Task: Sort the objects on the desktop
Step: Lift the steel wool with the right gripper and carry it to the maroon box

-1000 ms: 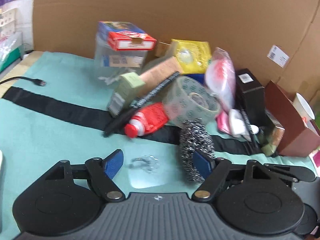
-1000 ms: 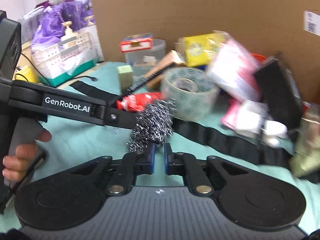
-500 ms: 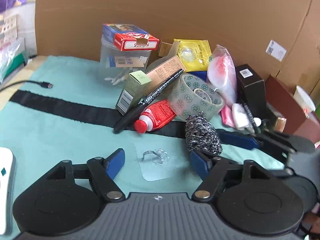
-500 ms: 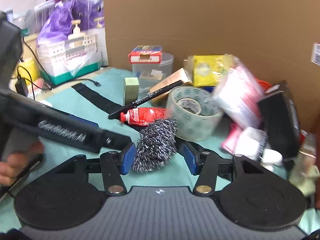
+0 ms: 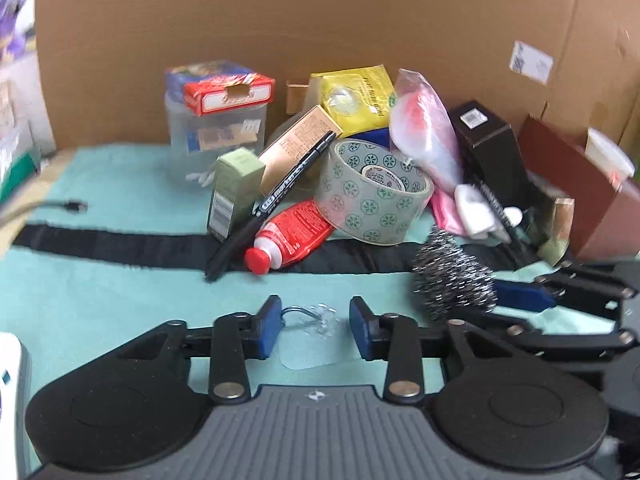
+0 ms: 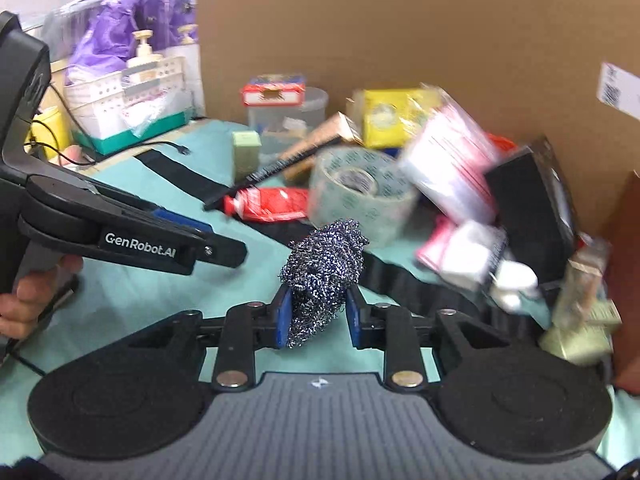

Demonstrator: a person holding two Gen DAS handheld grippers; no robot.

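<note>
We stood at a makeshift workbench: a teal cloth (image 5: 100,300) backed by cardboard (image 5: 320,40), clutter piled on it, storage baskets (image 6: 120,96) alongside.

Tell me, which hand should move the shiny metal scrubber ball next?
Right, probably. The right gripper already has its jaws closing around the shiny steel-wool scrubber ball; the left gripper straddles a clear plastic hook.

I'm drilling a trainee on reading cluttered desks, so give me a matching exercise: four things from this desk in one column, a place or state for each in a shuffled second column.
Things:
1. steel wool scourer
2. clear adhesive hook
3. black marker
4. red-and-white box

Places or states:
A. on top of the clear plastic jar
B. between the right gripper's jaws
C. flat on the cloth between the left gripper's jaws
D. leaning across the red tube

Pairs: 1-B, 2-C, 3-D, 4-A
</note>
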